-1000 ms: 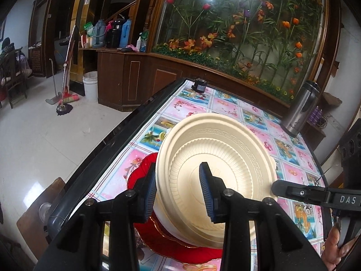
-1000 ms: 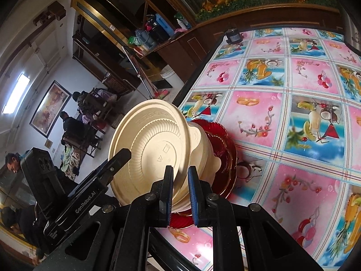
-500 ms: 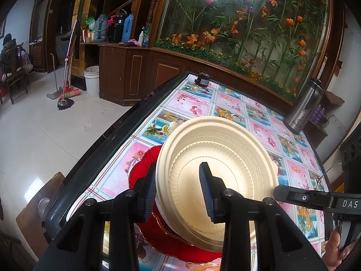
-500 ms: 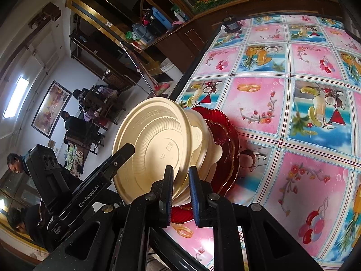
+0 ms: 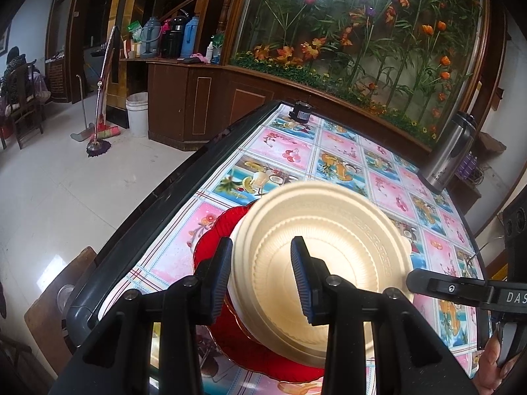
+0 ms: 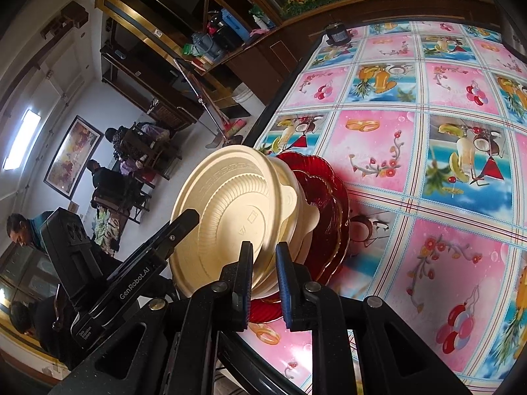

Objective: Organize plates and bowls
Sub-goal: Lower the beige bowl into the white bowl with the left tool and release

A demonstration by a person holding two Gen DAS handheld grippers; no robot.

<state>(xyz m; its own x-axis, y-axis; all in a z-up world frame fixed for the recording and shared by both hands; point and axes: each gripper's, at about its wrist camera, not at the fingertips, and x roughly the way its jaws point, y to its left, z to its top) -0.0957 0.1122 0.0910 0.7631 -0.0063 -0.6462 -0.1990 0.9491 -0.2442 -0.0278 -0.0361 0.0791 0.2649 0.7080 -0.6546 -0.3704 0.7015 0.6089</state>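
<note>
A cream bowl (image 5: 329, 247) sits nested on other cream bowls on a stack of red plates (image 5: 217, 233) near the table's left edge. My left gripper (image 5: 260, 276) stands open around the near rim of the top bowl, one finger outside, one inside. My right gripper (image 6: 263, 283) has its jaws close on the top bowl's rim (image 6: 263, 230), with a small gap showing. The bowl stack (image 6: 230, 210) and red plates (image 6: 329, 204) show tilted in the right wrist view.
The table has a fruit-pattern cloth (image 5: 329, 161) and a dark raised edge (image 5: 158, 204). A steel thermos (image 5: 451, 151) stands at the far right, a small dark jar (image 5: 301, 112) at the far end. A wooden stool (image 5: 56, 296) is below left.
The top cream bowl has come down flatter onto the stack. Both grippers stay at its rim; the right jaws have parted slightly.
</note>
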